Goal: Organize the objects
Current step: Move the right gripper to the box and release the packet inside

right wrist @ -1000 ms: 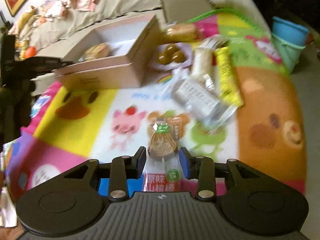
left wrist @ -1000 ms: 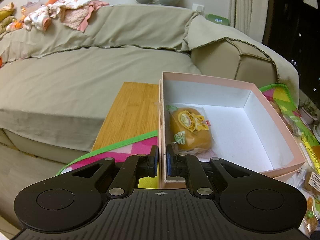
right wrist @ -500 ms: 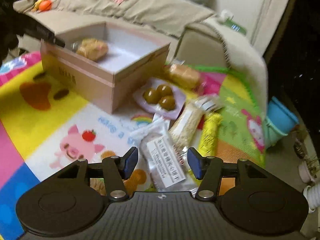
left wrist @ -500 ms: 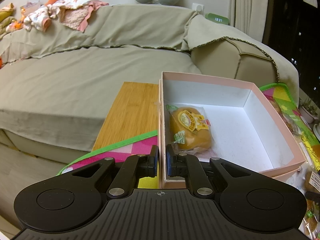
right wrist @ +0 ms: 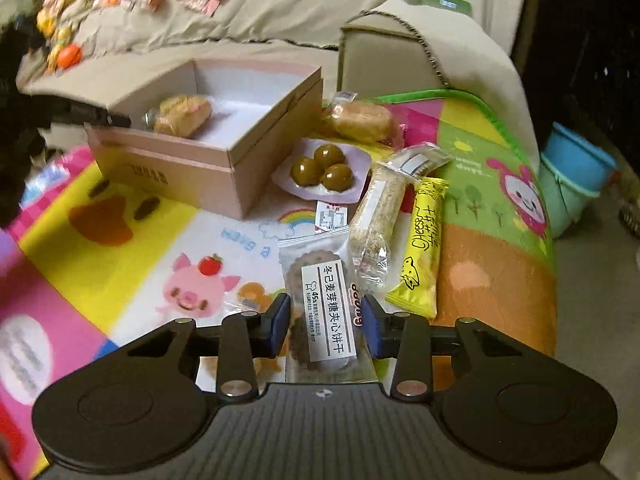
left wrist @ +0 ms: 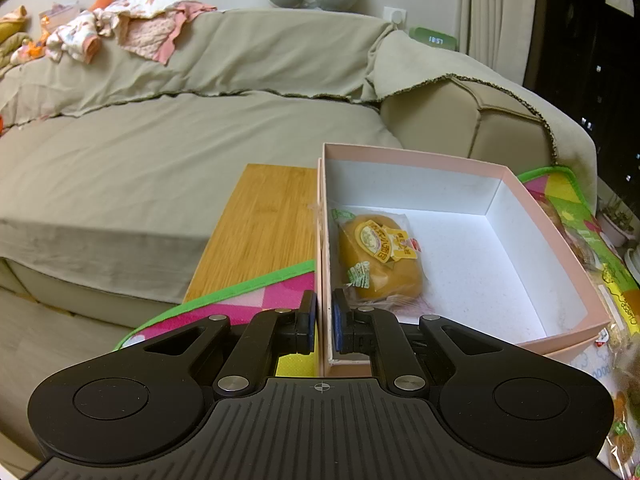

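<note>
A pink box (left wrist: 560, 240) stands on the colourful play mat (right wrist: 120, 240), with one wrapped yellow bun (left wrist: 380, 256) inside. My left gripper (left wrist: 324, 328) is shut on the box's near left wall, one pad on each side. In the right wrist view the box (right wrist: 200, 168) is far left, with the bun (right wrist: 182, 114) in it. My right gripper (right wrist: 326, 320) straddles a clear biscuit packet (right wrist: 326, 300) with a white label. Its jaws are closing, and the pads (right wrist: 280, 320) meet the wrapper's two sides.
Right of the box lie a purple tray of three brown balls (right wrist: 324, 168), a wrapped bun (right wrist: 360, 120), a sesame bar (right wrist: 376, 224) and a yellow cheese bar (right wrist: 424, 248). A blue bucket (right wrist: 576, 176) stands off the mat. A sofa (left wrist: 160, 160) and wooden board (left wrist: 260, 232) lie behind.
My right gripper let go of the bear-shaped snack, swung over to the white-labelled biscuit packet, opened wide and closed in around it. The left gripper and the box have not moved.
</note>
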`<action>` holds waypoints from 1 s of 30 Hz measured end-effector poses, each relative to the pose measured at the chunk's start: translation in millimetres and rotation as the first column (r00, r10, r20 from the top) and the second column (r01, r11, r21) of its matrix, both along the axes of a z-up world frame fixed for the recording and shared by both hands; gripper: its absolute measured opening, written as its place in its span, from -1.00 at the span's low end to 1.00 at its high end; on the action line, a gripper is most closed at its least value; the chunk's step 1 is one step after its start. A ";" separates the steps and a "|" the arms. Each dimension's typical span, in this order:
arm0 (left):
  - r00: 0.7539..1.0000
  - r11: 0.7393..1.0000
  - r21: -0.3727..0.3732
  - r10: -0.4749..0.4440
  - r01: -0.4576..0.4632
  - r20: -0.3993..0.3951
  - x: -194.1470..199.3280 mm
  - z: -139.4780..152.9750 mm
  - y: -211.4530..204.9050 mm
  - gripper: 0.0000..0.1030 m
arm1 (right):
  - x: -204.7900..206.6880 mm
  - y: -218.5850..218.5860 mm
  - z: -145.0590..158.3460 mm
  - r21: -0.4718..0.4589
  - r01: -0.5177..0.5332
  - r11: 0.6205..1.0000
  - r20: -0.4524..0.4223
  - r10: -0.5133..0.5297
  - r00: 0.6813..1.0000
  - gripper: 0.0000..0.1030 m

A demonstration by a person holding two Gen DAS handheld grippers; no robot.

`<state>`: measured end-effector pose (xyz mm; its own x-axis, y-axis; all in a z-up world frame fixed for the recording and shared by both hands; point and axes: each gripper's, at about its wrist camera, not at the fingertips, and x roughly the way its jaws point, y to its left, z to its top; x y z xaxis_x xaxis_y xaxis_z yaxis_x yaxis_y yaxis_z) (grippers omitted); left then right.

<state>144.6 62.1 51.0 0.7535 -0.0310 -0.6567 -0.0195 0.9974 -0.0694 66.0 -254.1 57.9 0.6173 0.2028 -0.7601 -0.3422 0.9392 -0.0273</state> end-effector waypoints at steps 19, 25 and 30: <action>1.000 1.000 -0.016 -0.011 0.011 0.001 1.8 0.9 2.3 -0.79 | 130.4 113.2 85.1 0.349 -0.035 0.936 0.003 0.037 0.999 -0.26; 1.000 1.000 -0.017 -0.016 0.016 -0.002 1.1 0.2 3.8 -0.79 | 164.4 161.4 68.0 0.352 -0.039 0.935 0.001 0.042 0.999 -0.15; 1.000 1.000 -0.010 -0.007 0.007 0.005 1.1 -0.5 2.8 -0.80 | 146.2 127.7 66.6 0.393 -0.012 0.919 -0.003 0.014 1.000 -0.06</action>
<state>145.7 64.9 50.5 0.7564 -0.0430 -0.6527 -0.0123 0.9967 -0.0800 212.2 -126.4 124.5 0.6082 0.4943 -0.6211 -0.3535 0.8693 0.3456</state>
